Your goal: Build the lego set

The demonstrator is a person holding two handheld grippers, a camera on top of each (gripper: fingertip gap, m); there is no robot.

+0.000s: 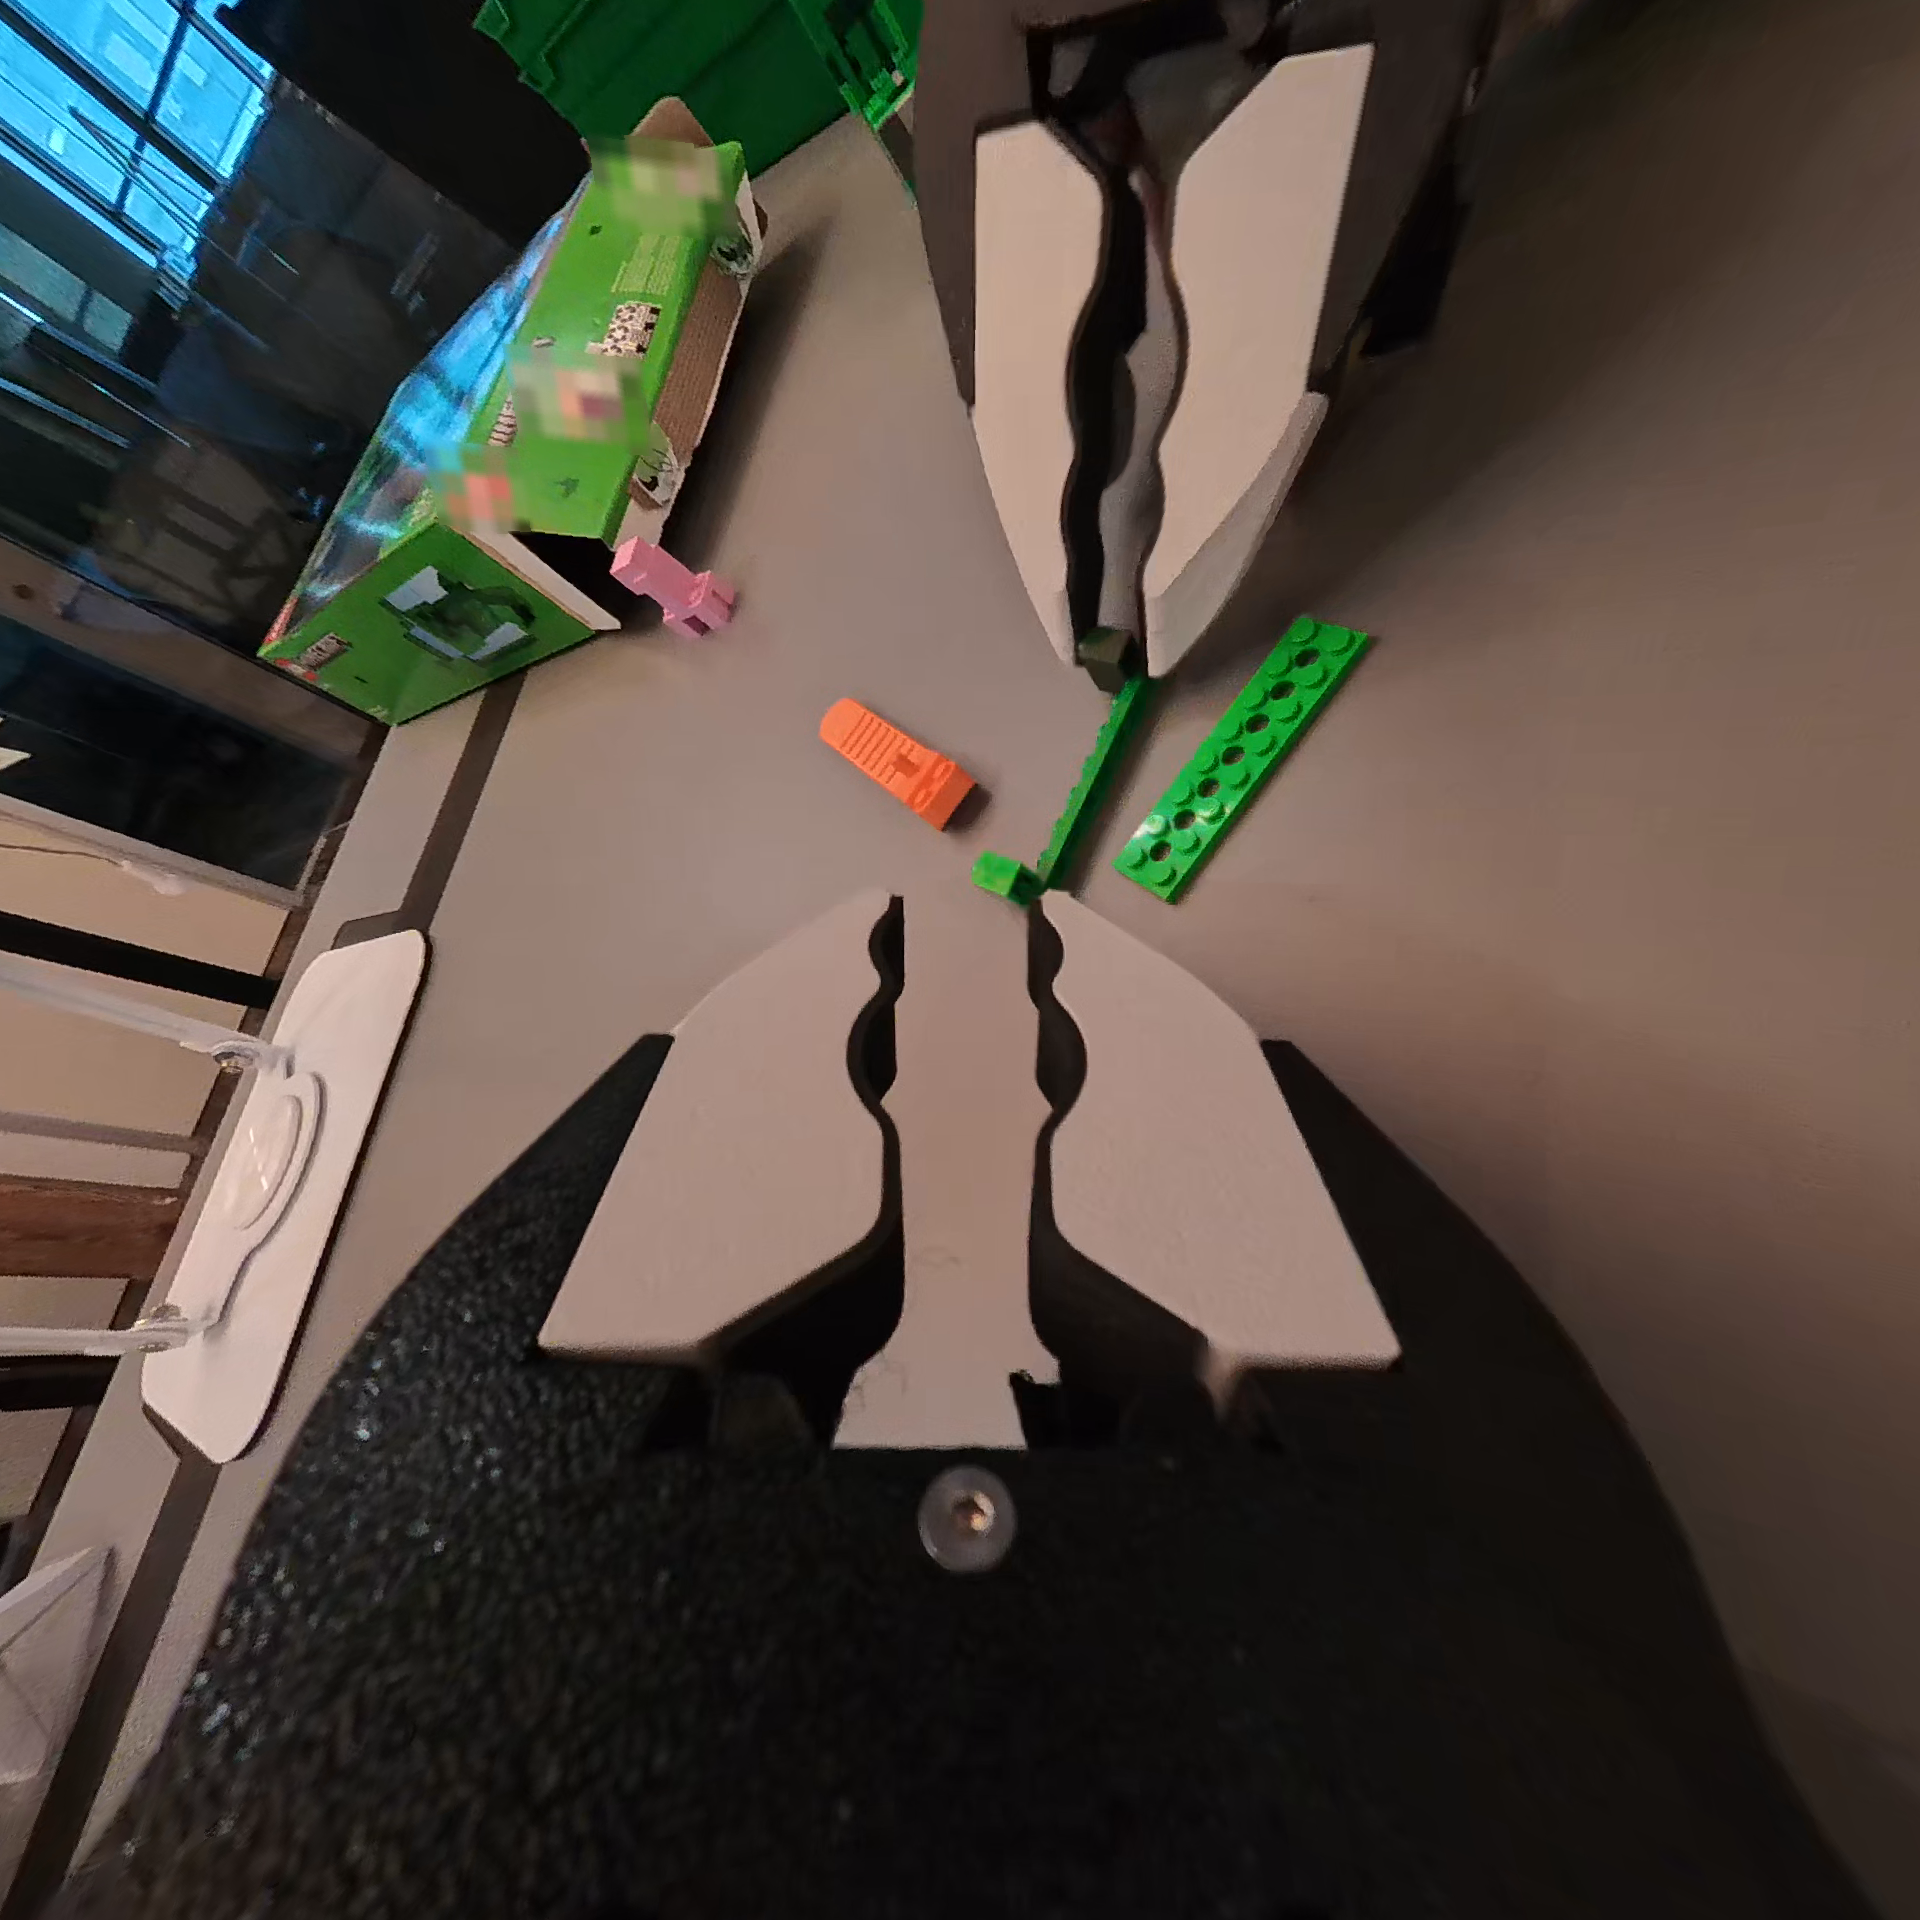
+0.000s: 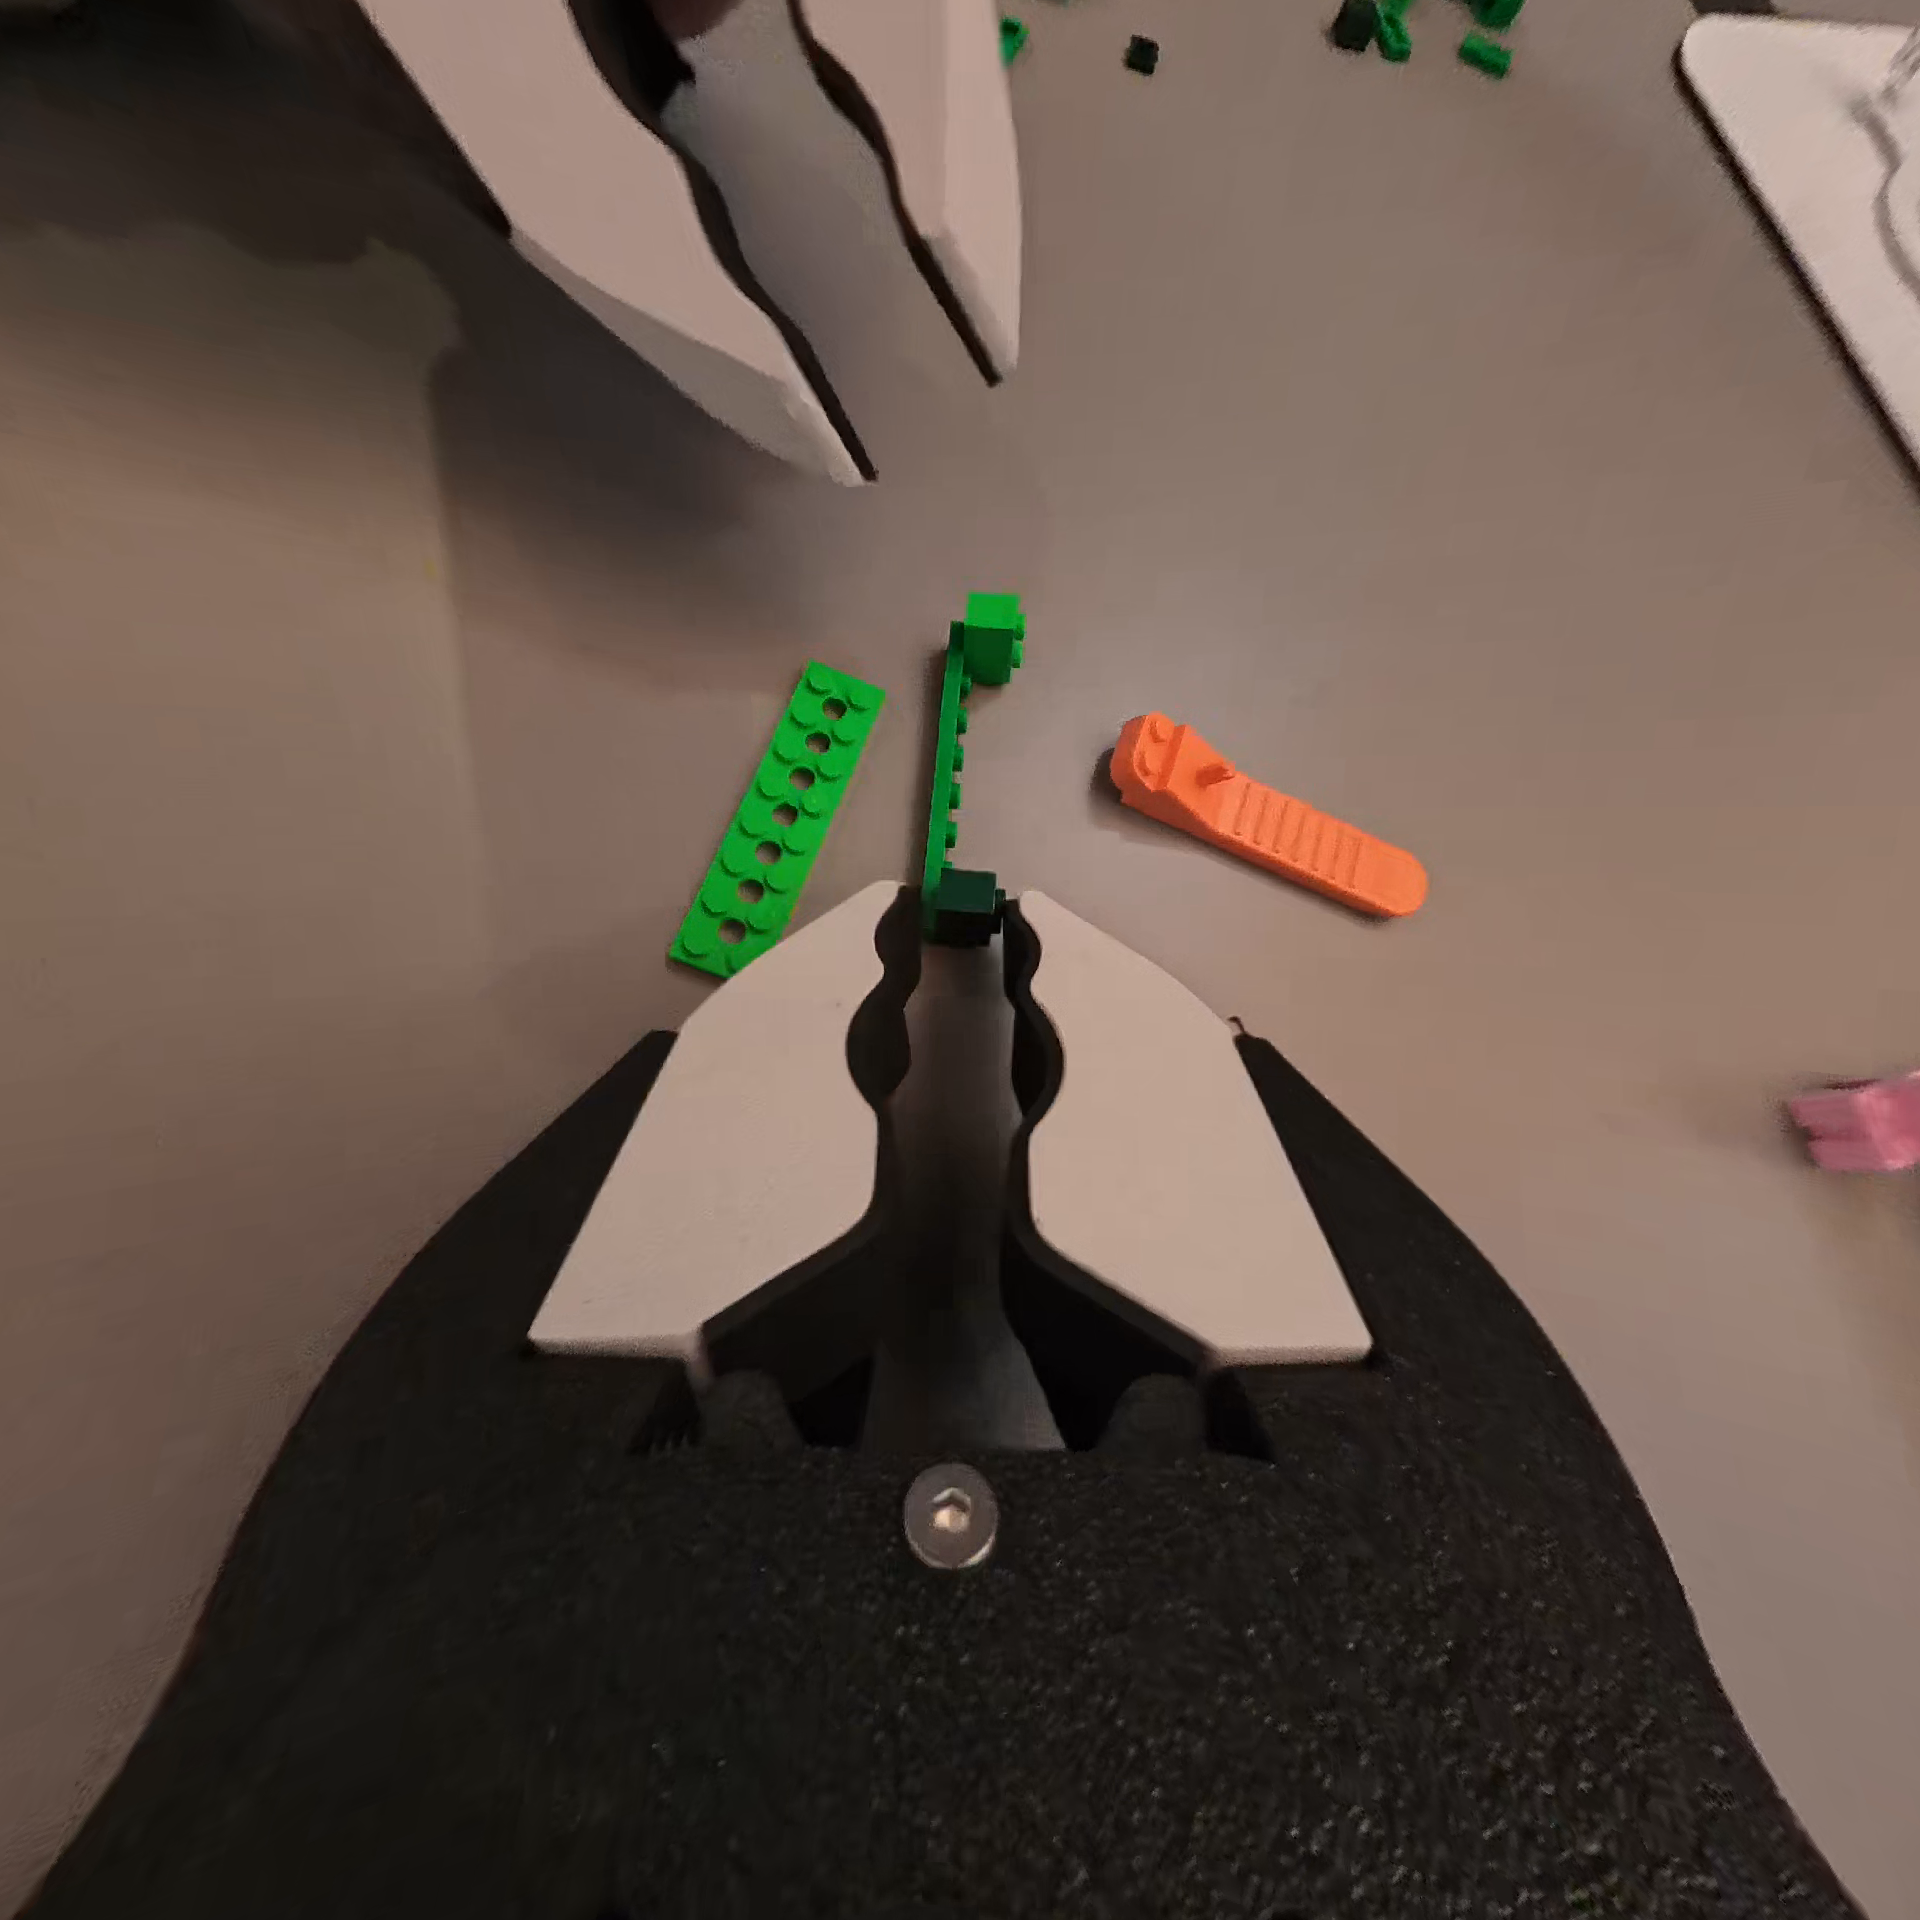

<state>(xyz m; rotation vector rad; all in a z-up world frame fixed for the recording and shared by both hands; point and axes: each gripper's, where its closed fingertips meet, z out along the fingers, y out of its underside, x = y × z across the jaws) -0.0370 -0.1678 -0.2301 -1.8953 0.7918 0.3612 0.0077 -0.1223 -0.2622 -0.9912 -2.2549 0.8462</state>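
Observation:
A long green plate [image 2: 948, 769] stands on its edge on the grey table, with a bright green brick [image 2: 992, 634] on its far end and a dark green brick [image 2: 966, 906] on its near end. My right gripper [image 2: 958, 899] is shut on the dark green brick and shows at the top of the left wrist view [image 1: 1107, 649]. My left gripper [image 1: 966, 902] is open and empty, its tips just short of the bright green brick [image 1: 1006, 873]. A second green plate [image 2: 779, 821] with holes lies flat beside the first.
An orange brick separator [image 2: 1268, 816] lies right of the plates. A pink figure [image 1: 675, 592] sits by the green set box [image 1: 499, 468]. Loose green bricks [image 2: 1434, 31] lie far back. A white mat [image 1: 281, 1195] sits at the table edge. Tip to tip, the grippers are about 8 centimeters apart. About 6 centimeters separates my right fingertips from the orange brick separator [image 2: 1268, 816].

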